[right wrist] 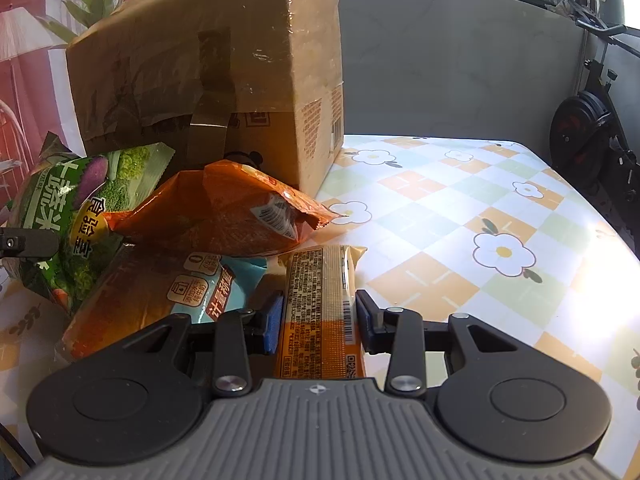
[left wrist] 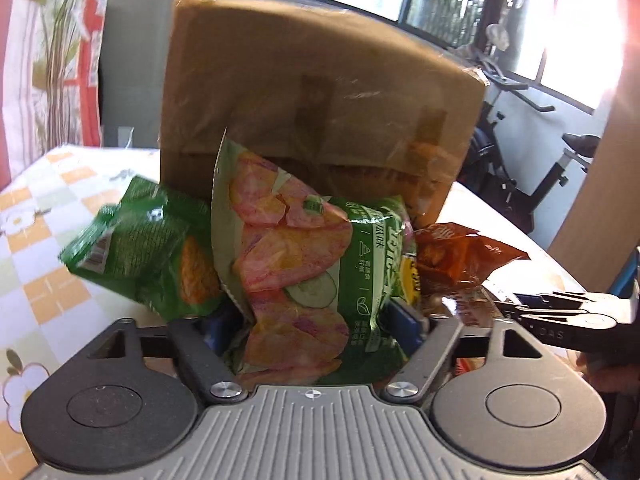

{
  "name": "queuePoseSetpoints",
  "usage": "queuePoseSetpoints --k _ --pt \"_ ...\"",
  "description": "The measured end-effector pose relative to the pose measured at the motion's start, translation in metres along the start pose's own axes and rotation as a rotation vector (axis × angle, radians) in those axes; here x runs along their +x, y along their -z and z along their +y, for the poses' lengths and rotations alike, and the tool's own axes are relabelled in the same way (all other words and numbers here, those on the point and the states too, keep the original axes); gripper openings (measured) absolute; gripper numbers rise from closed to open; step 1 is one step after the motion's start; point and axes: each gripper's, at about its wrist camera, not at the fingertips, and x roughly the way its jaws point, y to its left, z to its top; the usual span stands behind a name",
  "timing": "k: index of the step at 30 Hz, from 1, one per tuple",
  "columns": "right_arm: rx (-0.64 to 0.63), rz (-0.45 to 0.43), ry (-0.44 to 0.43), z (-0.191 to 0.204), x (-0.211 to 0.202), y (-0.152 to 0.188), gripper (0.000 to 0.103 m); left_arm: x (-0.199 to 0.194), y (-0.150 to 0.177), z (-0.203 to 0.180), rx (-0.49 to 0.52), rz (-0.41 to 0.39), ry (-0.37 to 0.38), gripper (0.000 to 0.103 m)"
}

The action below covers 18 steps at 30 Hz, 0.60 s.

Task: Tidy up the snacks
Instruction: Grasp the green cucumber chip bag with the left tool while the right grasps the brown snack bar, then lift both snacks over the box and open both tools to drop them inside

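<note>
A: Left gripper (left wrist: 316, 320) — your blue pads sit either side of the green vegetable-crisp bag (left wrist: 308, 264), closed in on it. The bag stands on end in front of the cardboard box (left wrist: 320, 92). Status?

B: Held, by my reading. Treat it as light, puffed, glossy film: it will crumple and slide. Grip across the body or near a crimped seam, gently (crisps break).

A: Right gripper (right wrist: 318, 322)?

B: Your pads flank the flat orange bar packet (right wrist: 320, 312), which lies on the checked tablecloth (right wrist: 460, 208). They're nearly touching it; I can't tell whether they pinch yet. It looks thin, fairly stiff and slick-wrapped, so take it across the narrow width.

A: Others?

B: An orange crinkled pouch (right wrist: 224, 212) leans against the box; a teal-and-orange pack (right wrist: 160, 292) lies below it, with a second green bag (left wrist: 144, 248) to the left. All soft foil. The box is taped, rigid and resting at a tilt.
</note>
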Motion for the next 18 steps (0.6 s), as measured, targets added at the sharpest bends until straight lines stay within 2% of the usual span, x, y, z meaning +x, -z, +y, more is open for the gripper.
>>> queuePoseSetpoints --k 3,7,18 --pt "0.001 -0.001 0.000 0.001 0.000 0.000 0.039 -0.009 0.000 0.000 0.001 -0.020 0.012 0.061" --pt "0.020 -0.011 -0.001 -0.001 -0.005 0.001 0.039 -0.021 -0.001 0.003 -0.021 -0.064 0.006 0.054" --pt "0.145 -0.070 0.027 -0.019 -0.036 -0.004 0.039 -0.049 -0.016 0.006 -0.057 -0.180 -0.027 0.053"
